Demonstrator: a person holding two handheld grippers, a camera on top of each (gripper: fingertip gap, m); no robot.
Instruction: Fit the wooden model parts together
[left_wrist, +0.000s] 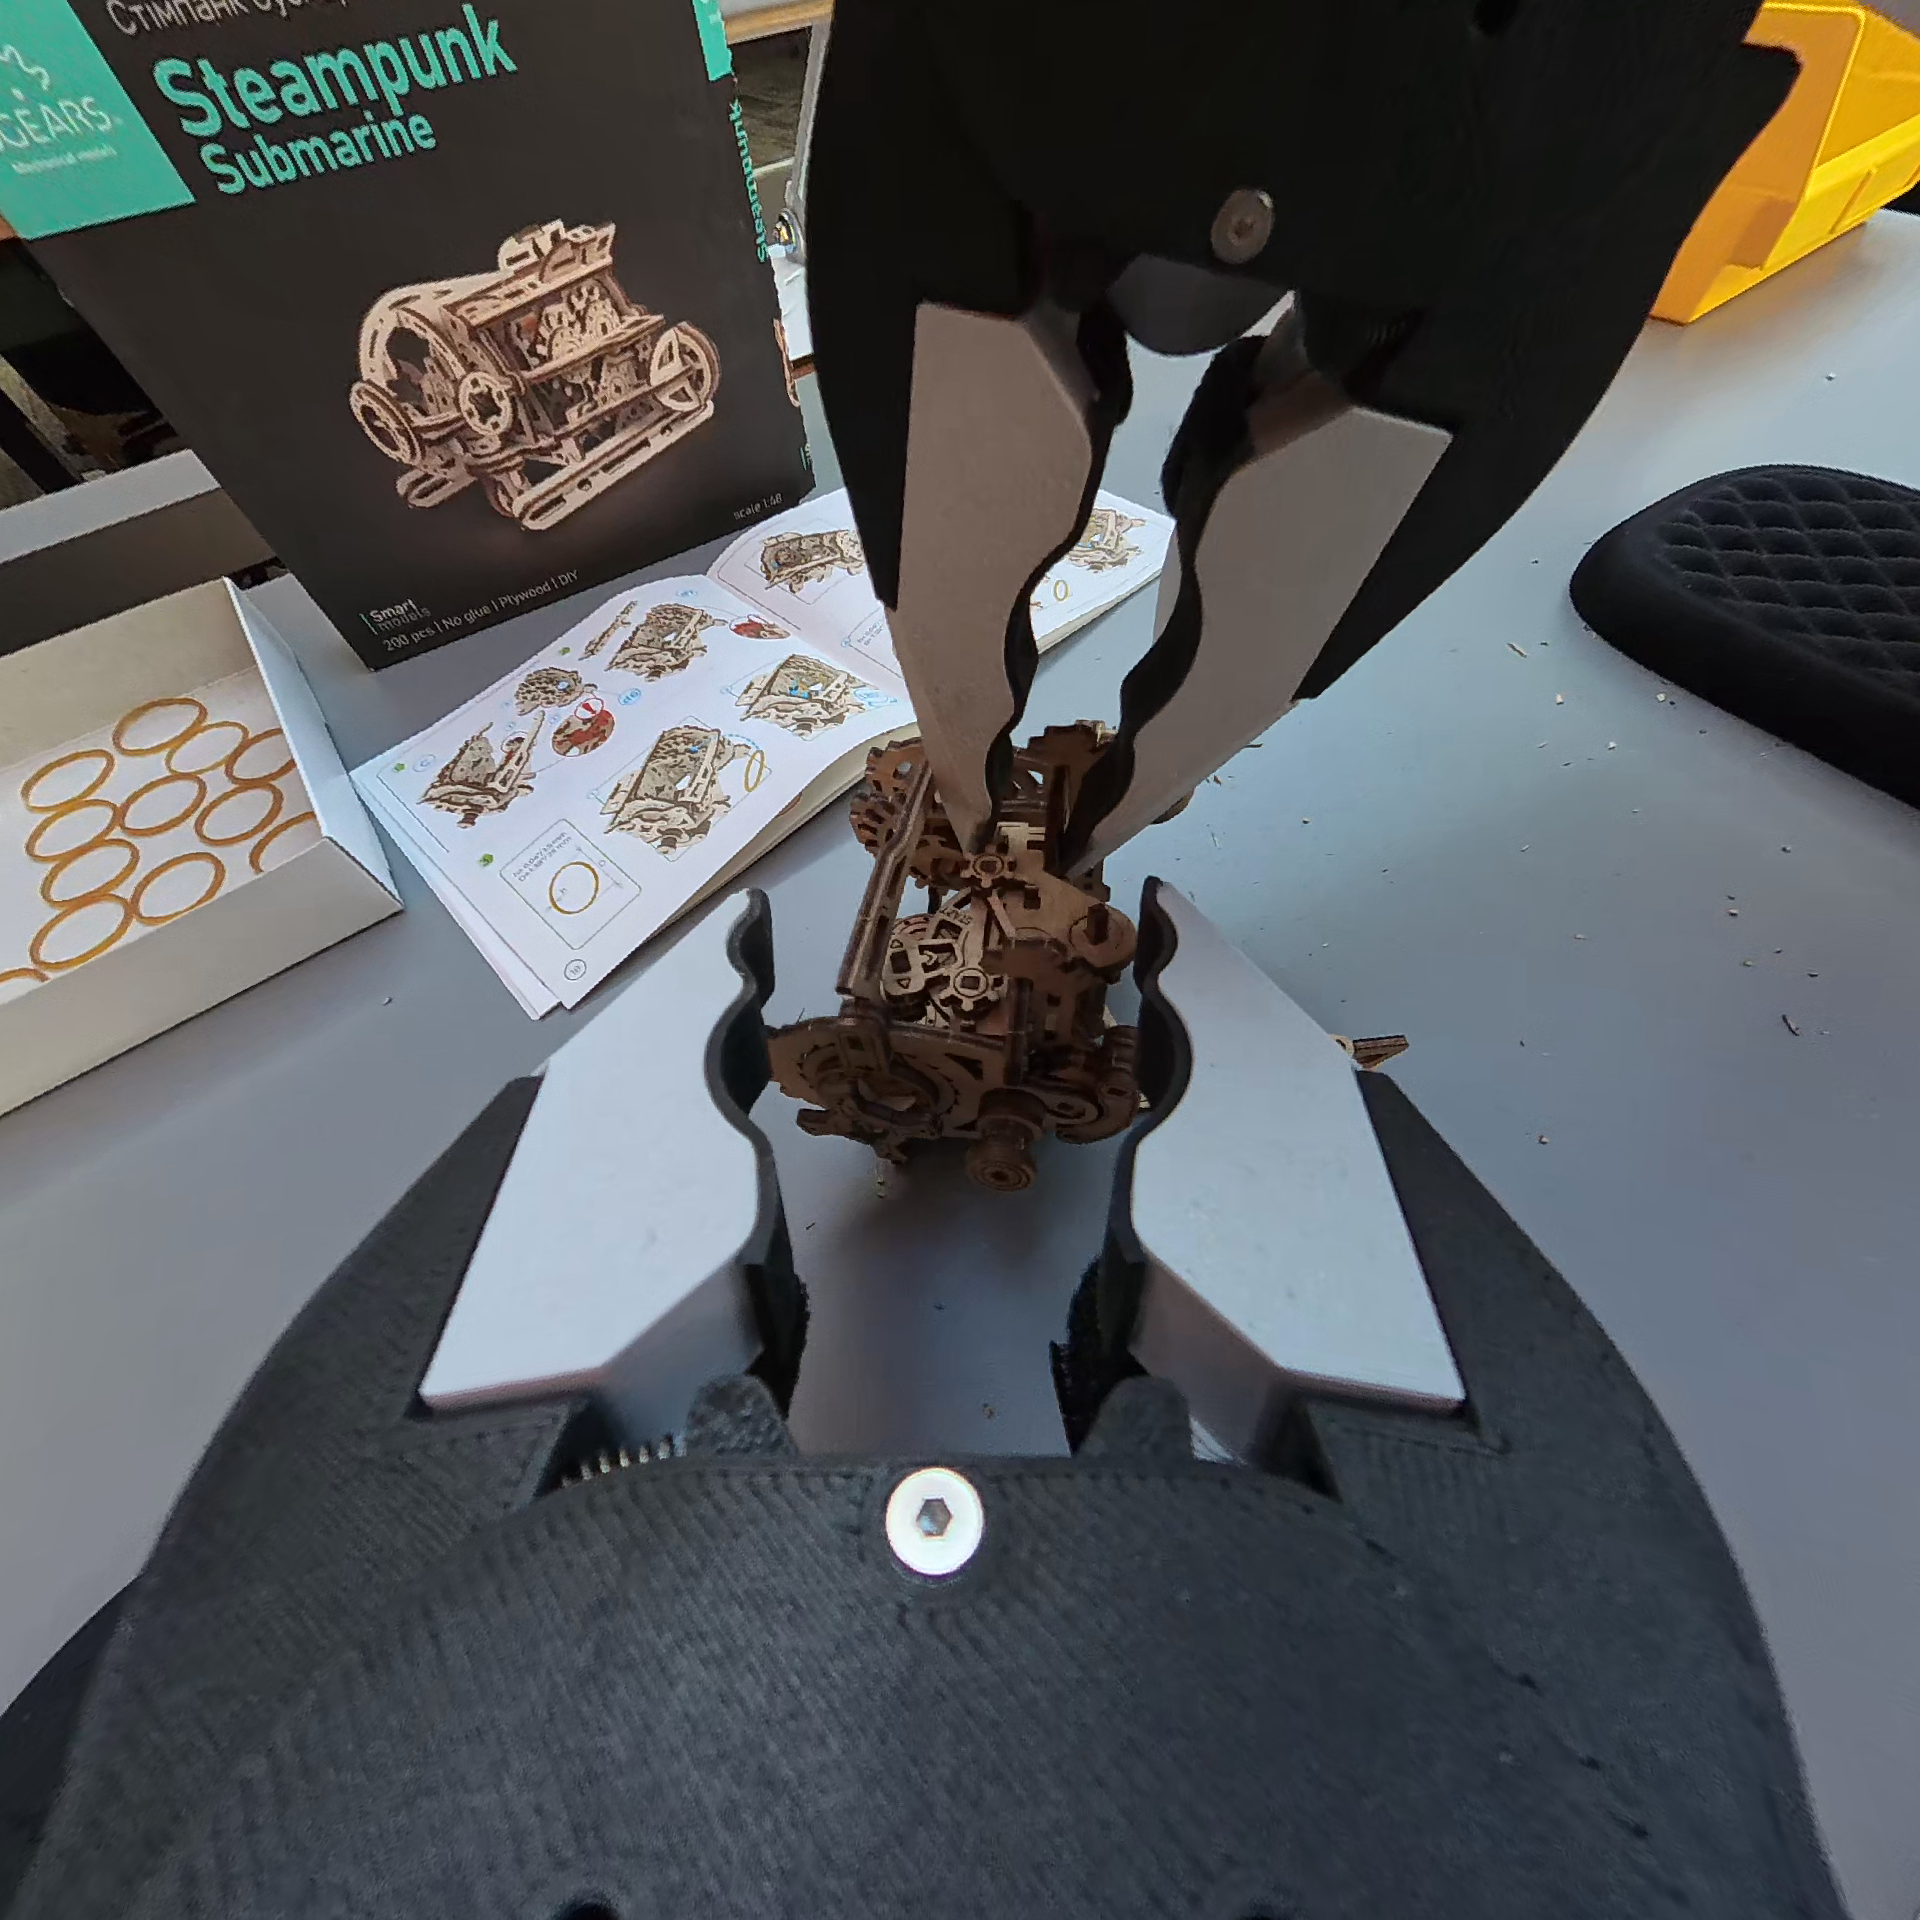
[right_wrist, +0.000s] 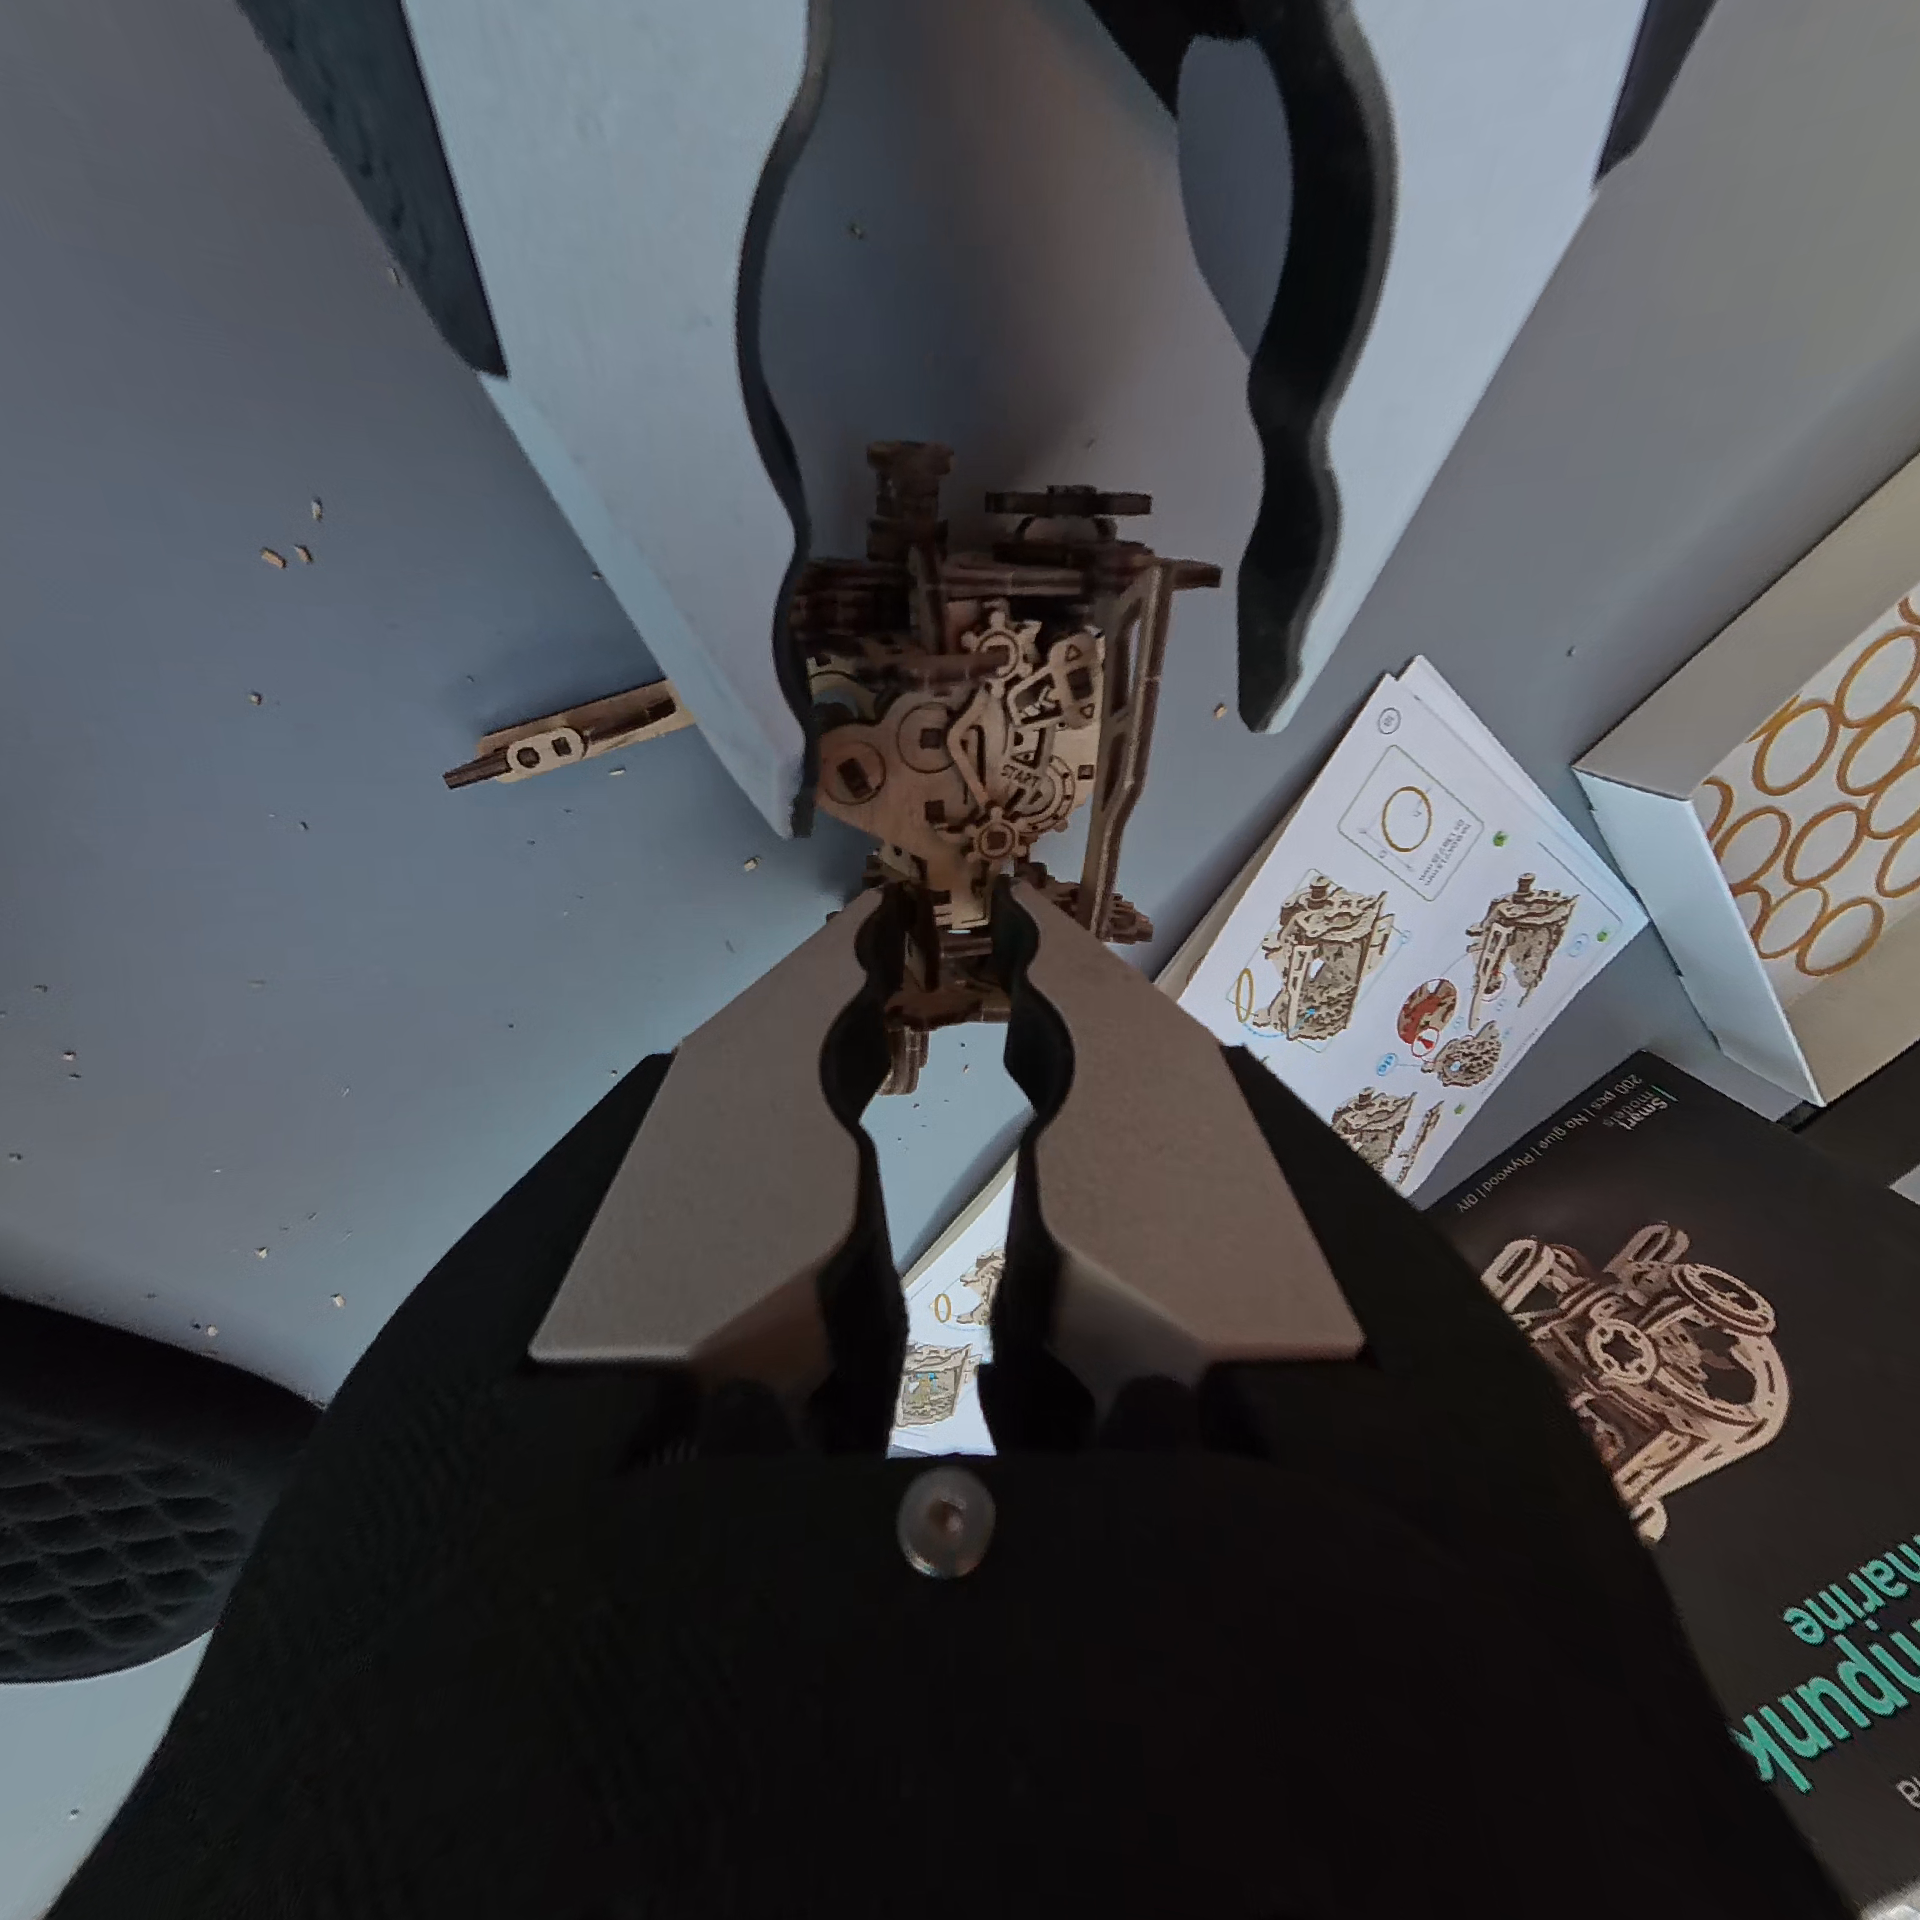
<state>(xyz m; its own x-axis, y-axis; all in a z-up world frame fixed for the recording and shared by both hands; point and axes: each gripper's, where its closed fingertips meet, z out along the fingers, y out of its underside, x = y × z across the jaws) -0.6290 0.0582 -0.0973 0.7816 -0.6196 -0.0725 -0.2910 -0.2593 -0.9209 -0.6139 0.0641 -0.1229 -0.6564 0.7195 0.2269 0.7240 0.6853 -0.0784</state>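
A brown wooden gear model (left_wrist: 966, 997) stands on the grey table (left_wrist: 1507, 1039); it also shows in the right wrist view (right_wrist: 966, 727). My right gripper (right_wrist: 951, 904) comes down from above and is shut on the model's upper end; it shows in the left wrist view too (left_wrist: 1029, 847). My left gripper (left_wrist: 954, 914) is open, its jaws on either side of the model's lower body. One of its fingers (right_wrist: 727, 623) touches the model, the other (right_wrist: 1288, 582) stands just beside it. A loose flat wooden part (right_wrist: 561, 743) lies on the table next to the model (left_wrist: 1371, 1047).
The kit's black box (left_wrist: 416, 364) stands behind, an open instruction booklet (left_wrist: 644, 779) in front of it. A white tray of rubber bands (left_wrist: 156, 831) is at the left. A black padded mat (left_wrist: 1787, 613) and a yellow bin (left_wrist: 1808, 156) are at the right. Wood chips lie scattered.
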